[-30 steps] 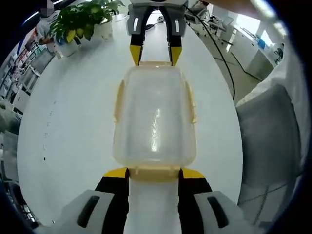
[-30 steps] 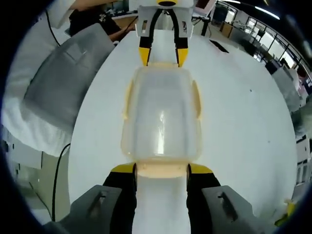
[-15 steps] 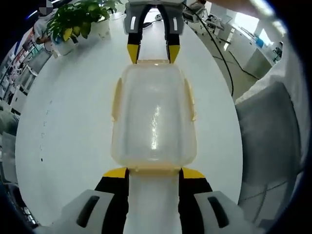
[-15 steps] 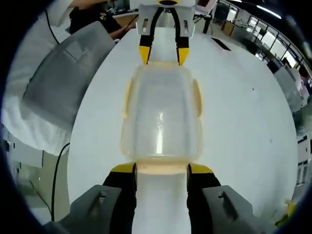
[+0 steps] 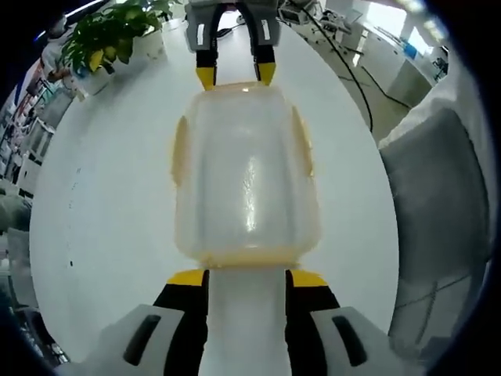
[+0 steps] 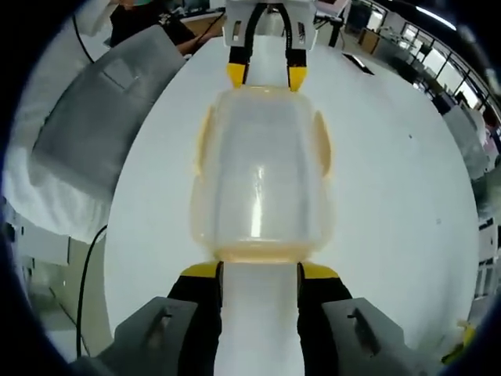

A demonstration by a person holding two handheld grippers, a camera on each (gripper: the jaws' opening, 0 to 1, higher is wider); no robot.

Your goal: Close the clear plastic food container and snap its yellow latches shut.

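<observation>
Container [image 5: 246,176]: a clear, slightly frosted plastic box with rounded corners is sitting lid-on at the middle of the worktop [image 5: 102,196], between the two claws; a bright streak of light is running down its glossy top.
Latches: pale yellow flaps are lying along the long sides [image 5: 179,149] and at both short ends [image 6: 262,252]; whether they are snapped flat cannot be told.
Left claw [image 5: 246,280]: its black jaws with yellow tips are standing wide apart, just at the corners of the near short end, flanking the end latch; whether they are touching the box is unclear.
Right claw [image 6: 259,272]: its jaws are likewise spread wide, framing the opposite end latch in the right gripper view; in the left gripper view its yellow tips are showing at the far end of the box.
Worktop: a smooth, white, round surface is carrying the box alone.
Plant [image 5: 102,35]: green leaves in a white pot are standing at the worktop's far edge.
Cushion [image 6: 102,117]: a grey fabric pad is lying beside the worktop.
</observation>
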